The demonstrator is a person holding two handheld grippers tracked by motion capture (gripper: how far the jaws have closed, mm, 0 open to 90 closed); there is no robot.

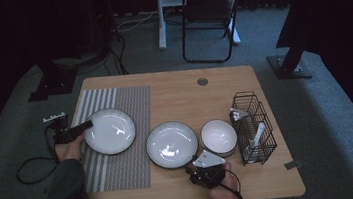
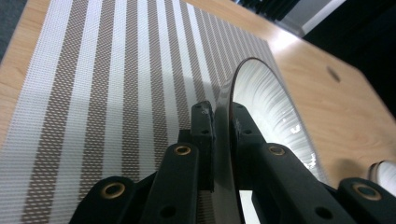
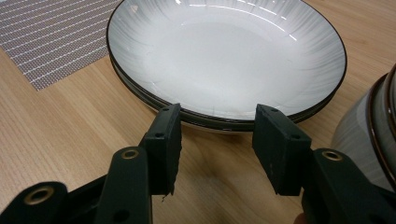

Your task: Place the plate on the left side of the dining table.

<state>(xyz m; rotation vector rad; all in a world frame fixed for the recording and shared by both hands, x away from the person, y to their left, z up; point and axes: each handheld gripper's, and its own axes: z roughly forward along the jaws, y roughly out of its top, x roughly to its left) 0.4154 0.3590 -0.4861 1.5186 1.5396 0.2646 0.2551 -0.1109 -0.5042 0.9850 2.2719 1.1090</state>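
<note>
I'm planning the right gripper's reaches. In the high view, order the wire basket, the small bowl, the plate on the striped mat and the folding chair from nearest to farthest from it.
From the right gripper:
1. Small bowl, just beyond it, slightly right.
2. Wire basket, at the table's right edge.
3. Plate on the striped mat, far left, its rim clamped in the left gripper.
4. Folding chair, on the floor beyond the table.

wood table point(image 1: 174, 97), striped mat point(image 1: 123, 135) at left, stacked plates point(image 1: 172, 144) mid, bowl point(image 1: 218, 137), wire rack point(image 1: 253, 127) at right
</note>
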